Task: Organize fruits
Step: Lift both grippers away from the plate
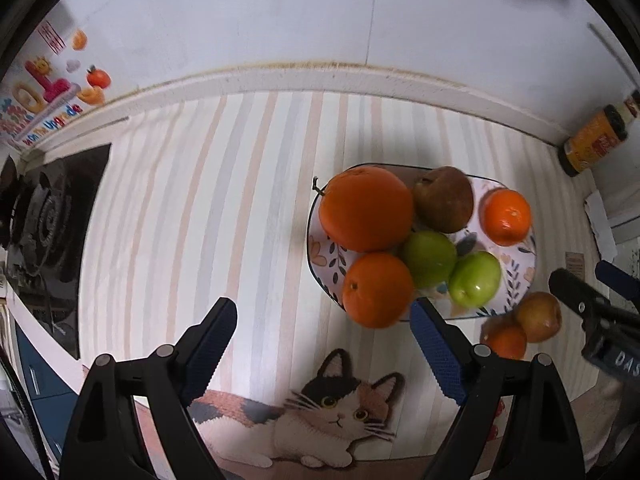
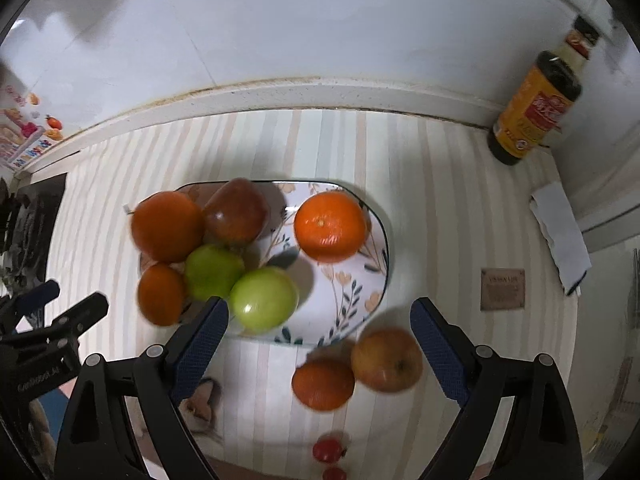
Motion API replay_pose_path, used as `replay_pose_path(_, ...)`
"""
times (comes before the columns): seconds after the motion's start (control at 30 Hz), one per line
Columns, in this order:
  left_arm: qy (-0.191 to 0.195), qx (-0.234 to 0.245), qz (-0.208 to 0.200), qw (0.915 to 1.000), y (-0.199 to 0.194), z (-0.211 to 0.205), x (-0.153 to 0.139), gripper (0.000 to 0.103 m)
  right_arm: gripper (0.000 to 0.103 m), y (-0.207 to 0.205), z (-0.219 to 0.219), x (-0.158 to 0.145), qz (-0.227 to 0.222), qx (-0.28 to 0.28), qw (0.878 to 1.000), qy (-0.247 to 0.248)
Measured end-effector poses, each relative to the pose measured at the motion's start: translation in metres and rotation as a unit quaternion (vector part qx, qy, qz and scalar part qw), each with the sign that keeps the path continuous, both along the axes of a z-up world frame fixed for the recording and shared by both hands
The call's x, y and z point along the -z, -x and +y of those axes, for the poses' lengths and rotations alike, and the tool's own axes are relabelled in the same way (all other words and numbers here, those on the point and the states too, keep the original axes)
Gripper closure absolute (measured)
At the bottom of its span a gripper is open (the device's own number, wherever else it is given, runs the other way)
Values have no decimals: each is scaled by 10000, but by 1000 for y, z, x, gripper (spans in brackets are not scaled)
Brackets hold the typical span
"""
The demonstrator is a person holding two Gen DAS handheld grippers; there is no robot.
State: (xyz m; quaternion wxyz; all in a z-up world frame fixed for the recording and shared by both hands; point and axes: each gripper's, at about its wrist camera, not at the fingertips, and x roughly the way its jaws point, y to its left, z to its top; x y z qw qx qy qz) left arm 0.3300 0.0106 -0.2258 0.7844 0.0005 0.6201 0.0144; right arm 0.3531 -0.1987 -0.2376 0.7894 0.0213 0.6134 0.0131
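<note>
A floral plate (image 1: 524,268) (image 2: 360,280) holds three oranges (image 1: 366,208) (image 2: 331,226), two green apples (image 1: 474,278) (image 2: 264,298) and a brown-red apple (image 1: 442,198) (image 2: 236,210). Beside the plate's near edge, on the striped mat, lie a yellow-red apple (image 2: 386,358) (image 1: 538,316) and a small orange (image 2: 323,384) (image 1: 506,340). My left gripper (image 1: 324,340) is open and empty, left of the plate. My right gripper (image 2: 320,340) is open and empty, its fingers either side of the loose apple and orange, above them.
A sauce bottle (image 2: 532,116) (image 1: 596,140) stands at the back right corner by the wall. A folded white cloth (image 2: 560,236) lies at the right. A gas hob (image 1: 48,220) sits at the left. Small red tomatoes (image 2: 328,450) lie at the mat's front edge.
</note>
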Motion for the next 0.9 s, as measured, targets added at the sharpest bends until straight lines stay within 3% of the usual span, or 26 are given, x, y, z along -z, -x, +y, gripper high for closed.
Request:
replay_pose_path(0.4,-58,263,-942,9952,62,-12,-92,15,8,88,-12,-102,-954,125,9953,-103)
replay_pose_path(0.9,309,346,-1572,9865,135,-12,-173,15,8,178,-7,-199,-1732,108,9848,-37)
